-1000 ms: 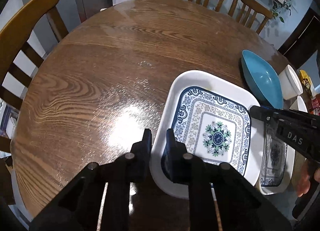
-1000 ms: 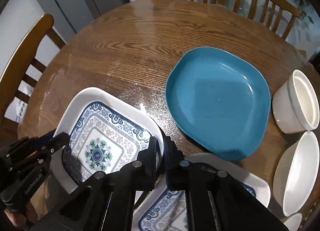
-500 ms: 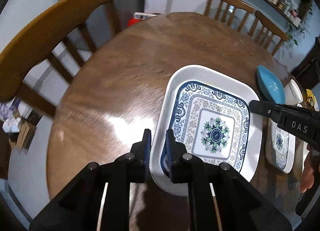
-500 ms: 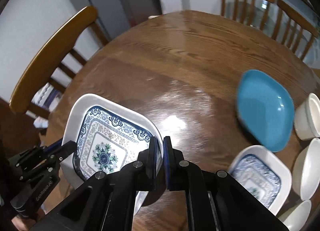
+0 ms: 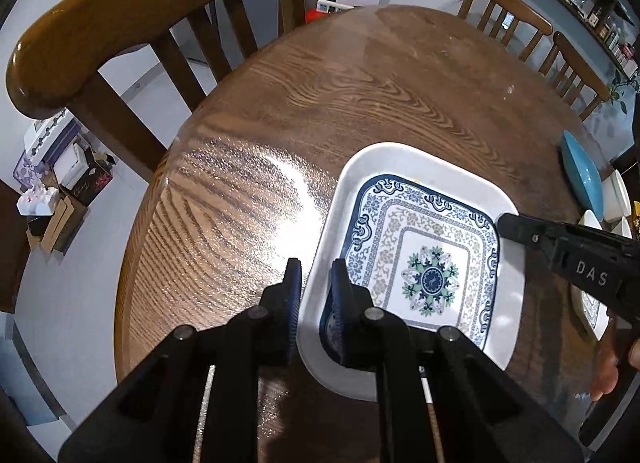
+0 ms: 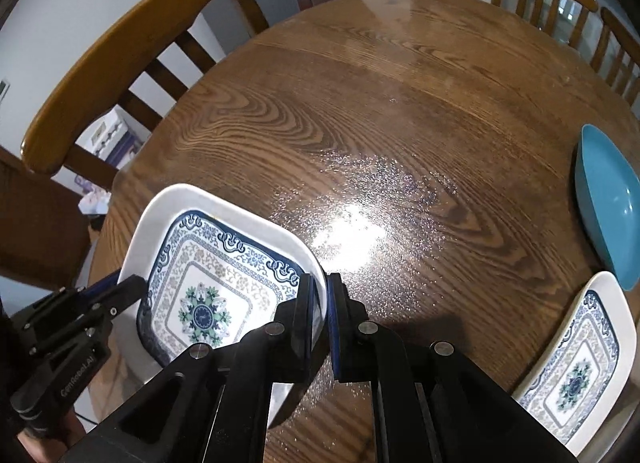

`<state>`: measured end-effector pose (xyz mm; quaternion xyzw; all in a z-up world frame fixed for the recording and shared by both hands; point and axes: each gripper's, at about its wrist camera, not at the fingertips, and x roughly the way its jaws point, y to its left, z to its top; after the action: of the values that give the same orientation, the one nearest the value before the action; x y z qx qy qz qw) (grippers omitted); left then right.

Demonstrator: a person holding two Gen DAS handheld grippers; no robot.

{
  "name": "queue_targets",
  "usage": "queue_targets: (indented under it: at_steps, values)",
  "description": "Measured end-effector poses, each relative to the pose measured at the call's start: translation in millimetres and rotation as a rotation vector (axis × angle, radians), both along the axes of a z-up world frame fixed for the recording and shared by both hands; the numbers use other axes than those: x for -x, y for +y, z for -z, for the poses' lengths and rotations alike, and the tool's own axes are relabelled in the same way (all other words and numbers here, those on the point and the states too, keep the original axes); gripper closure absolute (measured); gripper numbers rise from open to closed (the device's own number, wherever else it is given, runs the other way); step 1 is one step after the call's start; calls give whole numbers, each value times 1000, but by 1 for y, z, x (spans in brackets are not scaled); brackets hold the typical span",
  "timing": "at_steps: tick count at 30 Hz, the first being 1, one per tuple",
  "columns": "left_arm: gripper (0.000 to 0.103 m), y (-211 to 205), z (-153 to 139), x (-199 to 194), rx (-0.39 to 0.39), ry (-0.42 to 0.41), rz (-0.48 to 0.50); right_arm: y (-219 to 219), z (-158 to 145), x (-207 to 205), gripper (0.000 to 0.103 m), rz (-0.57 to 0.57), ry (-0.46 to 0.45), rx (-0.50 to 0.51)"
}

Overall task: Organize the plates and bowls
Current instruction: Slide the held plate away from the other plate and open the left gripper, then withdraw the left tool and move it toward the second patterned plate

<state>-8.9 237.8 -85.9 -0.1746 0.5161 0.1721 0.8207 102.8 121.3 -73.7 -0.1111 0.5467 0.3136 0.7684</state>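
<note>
While the left hand-held gripper (image 5: 314, 289) is clamped on the near-left rim of the large patterned plate (image 5: 420, 263) and the right hand-held gripper (image 6: 323, 295) pinches its opposite rim, the plate appears held just above the bench (image 6: 380, 111). Its smaller twin (image 6: 576, 371) lies well to the right of the large plate, nearer the right gripper, with the blue plate (image 6: 608, 203) just beyond.

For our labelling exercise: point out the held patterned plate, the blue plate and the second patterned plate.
held patterned plate (image 5: 430, 281), left wrist view, centre medallion
blue plate (image 6: 610, 203), right wrist view, inner surface
second patterned plate (image 6: 576, 383), right wrist view, centre medallion
</note>
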Motion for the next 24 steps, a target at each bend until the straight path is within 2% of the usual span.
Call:
queue_targets:
  at_steps: [5, 7, 9, 11, 13, 15, 17, 20, 24]
  values:
    - [85, -3, -2, -1, -4, -17, -12, -7, -7, 1, 94, 19, -28, -30]
    - [75, -4, -6, 0, -6, -30, -14, -15, -16, 4, 94, 29, -61, -31]
    - [47, -9, -15, 2, -39, -45, -17, -25, -24, 7, 94, 40, -84, -40]
    - [35, -16, -24, 3, -66, -67, -15, -38, -33, 12, 92, 58, -102, -50]
    - [35, -25, -33, 5, -81, -80, 0, -53, -42, 18, 84, 76, -115, -71]
    - [33, -33, -40, 6, -92, -88, 19, -70, -50, 26, 62, 101, -128, -93]
    - [29, -44, -45, 9, -100, -95, 40, -88, -57, 35, 53, 127, -145, -109]
    - [23, -64, -52, 12, -121, -108, 79, -110, -66, 47, 52, 161, -160, -126]
    - [21, -88, -58, 16, -120, -117, 132, -147, -79, 64, 50, 220, -191, -145]
